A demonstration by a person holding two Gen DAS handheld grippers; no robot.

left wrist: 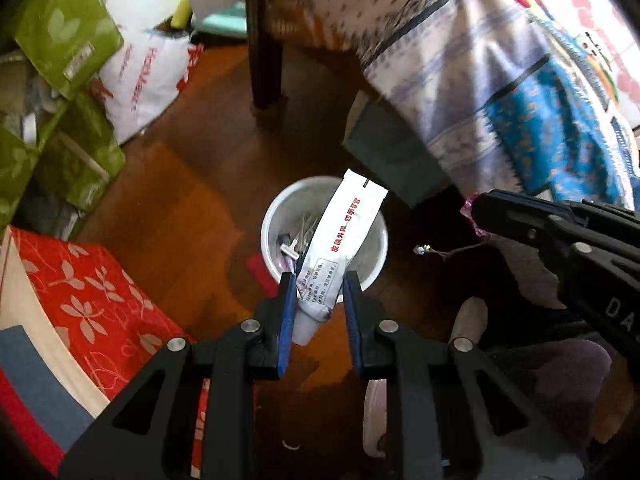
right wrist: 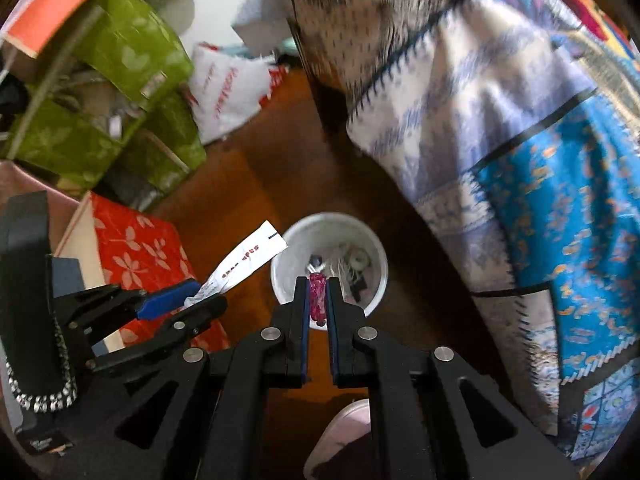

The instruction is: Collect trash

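On the wooden floor (left wrist: 192, 184) stands a round white bin (left wrist: 376, 240) holding a razor and small scraps. The left tongs (left wrist: 318, 280) pinch a crumpled white tube (left wrist: 340, 232) printed in red, held above the bin. The right tongs (right wrist: 319, 284) squeeze a glossy pink wrapper (right wrist: 318, 294) over its rim.

Green boxes (left wrist: 60, 28), patterned bedsheet (left wrist: 460, 72)
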